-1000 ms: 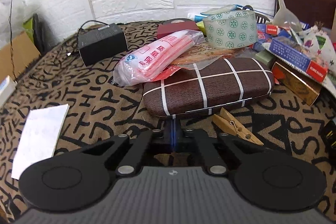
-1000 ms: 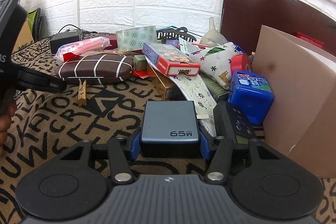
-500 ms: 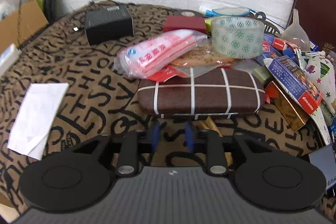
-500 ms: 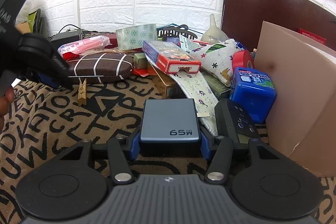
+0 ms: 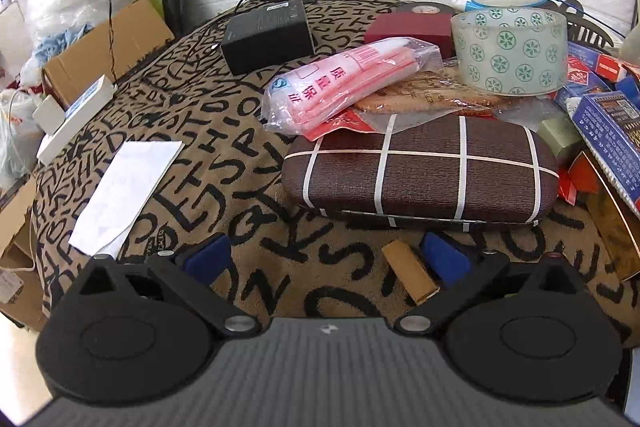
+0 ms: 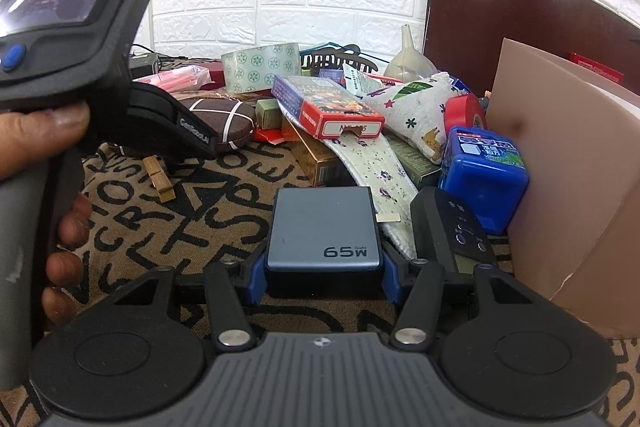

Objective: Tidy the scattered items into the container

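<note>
On tabletop [image 5: 224,131]: brown cloth w/ black letters, white brick wall behind, cardboard box [image 6: 568,163] at right. Charger [image 6: 324,227], grey-blue slab marked 65W, lies flat, pinched betw. right tongs [image 6: 322,277]. Left tongs [image 5: 324,259] spreading, pads off wooden clothespin [image 5: 408,271], which lies betw. them near the right pad, before brown glasses case [image 5: 420,171].

Both tongs: matte black linkages w/ silver screws, blue pads [image 5: 444,259], ribbed grey housing. Left tongs [image 6: 120,115]: small rear screen, blue button, grey handle.
</note>
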`<control>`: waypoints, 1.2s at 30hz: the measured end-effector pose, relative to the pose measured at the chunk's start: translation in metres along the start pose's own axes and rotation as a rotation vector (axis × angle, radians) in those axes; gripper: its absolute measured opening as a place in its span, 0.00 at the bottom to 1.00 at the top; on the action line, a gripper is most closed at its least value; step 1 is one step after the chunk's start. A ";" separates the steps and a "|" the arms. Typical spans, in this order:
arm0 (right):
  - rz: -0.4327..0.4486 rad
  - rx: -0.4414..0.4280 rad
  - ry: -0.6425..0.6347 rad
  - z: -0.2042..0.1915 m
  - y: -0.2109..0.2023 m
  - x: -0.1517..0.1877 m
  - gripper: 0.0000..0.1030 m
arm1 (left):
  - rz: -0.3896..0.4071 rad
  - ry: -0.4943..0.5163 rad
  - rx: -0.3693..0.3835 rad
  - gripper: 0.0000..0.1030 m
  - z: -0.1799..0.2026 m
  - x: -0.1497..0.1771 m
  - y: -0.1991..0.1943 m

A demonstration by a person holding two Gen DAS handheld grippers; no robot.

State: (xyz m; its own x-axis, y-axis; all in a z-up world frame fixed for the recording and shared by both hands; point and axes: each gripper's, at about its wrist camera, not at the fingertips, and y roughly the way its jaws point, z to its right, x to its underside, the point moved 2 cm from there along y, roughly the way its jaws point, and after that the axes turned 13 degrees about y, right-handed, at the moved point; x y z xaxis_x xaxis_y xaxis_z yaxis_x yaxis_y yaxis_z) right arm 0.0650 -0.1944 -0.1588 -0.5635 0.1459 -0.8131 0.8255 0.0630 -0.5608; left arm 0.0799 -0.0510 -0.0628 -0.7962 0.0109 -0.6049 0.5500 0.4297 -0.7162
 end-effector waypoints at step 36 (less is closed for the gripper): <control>-0.019 -0.004 -0.007 0.001 0.002 0.001 0.53 | -0.065 0.150 0.613 0.86 -0.081 0.029 -0.016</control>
State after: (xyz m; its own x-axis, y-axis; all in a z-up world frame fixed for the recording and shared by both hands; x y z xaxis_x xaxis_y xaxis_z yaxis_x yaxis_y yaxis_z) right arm 0.0663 -0.1947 -0.1608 -0.5793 0.1374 -0.8035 0.8148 0.0695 -0.5756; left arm 0.0277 0.0158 -0.0402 -0.8350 0.1480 -0.5300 0.5085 -0.1605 -0.8459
